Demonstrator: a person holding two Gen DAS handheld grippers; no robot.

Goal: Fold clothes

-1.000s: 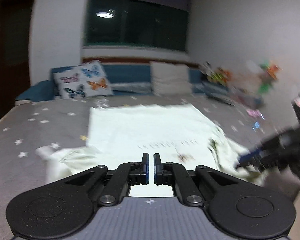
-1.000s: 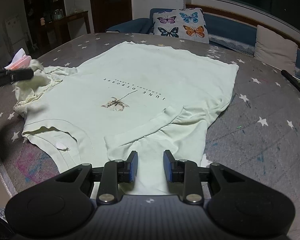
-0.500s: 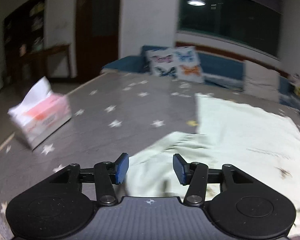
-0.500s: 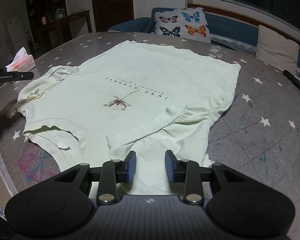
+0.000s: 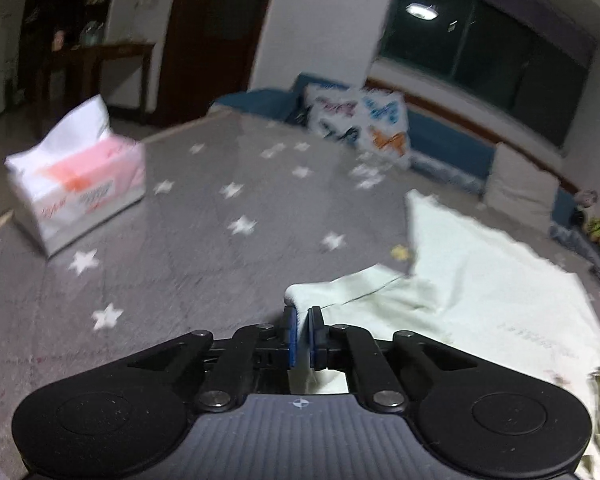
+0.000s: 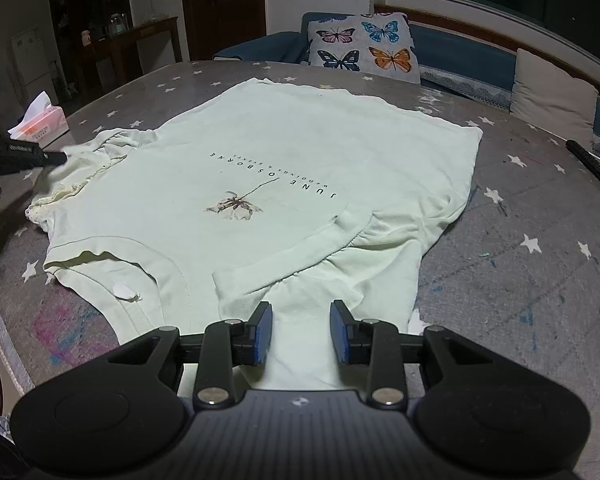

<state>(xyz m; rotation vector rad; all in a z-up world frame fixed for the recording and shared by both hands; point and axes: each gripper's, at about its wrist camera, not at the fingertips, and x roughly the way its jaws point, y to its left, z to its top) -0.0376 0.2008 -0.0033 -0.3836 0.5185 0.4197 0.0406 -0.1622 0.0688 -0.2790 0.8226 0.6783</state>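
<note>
A pale green T-shirt [image 6: 300,168] with a printed flower and lettering lies flat, front up, on a grey star-patterned tabletop [image 6: 520,280]. My left gripper [image 5: 302,334] is shut on the edge of one sleeve [image 5: 340,284], and cloth shows between its blue pads. In the right wrist view that same gripper [image 6: 56,157] reaches in from the left to the bunched sleeve. My right gripper [image 6: 301,332] hovers open over the other sleeve [image 6: 340,280] near the front edge; its pads stand apart and grip no cloth.
A pink and white tissue pack [image 5: 76,184] stands on the table left of the shirt. A butterfly cushion [image 6: 364,48] and a beige cushion [image 6: 552,100] rest on the blue sofa behind. A black rod [image 6: 592,164] lies at the far right. The table edge [image 6: 4,340] runs close on the left.
My left gripper swung left from the shirt's middle to the sleeve, opened, then shut on the sleeve edge. The sleeve now lies flatter. My right gripper has stayed in place.
</note>
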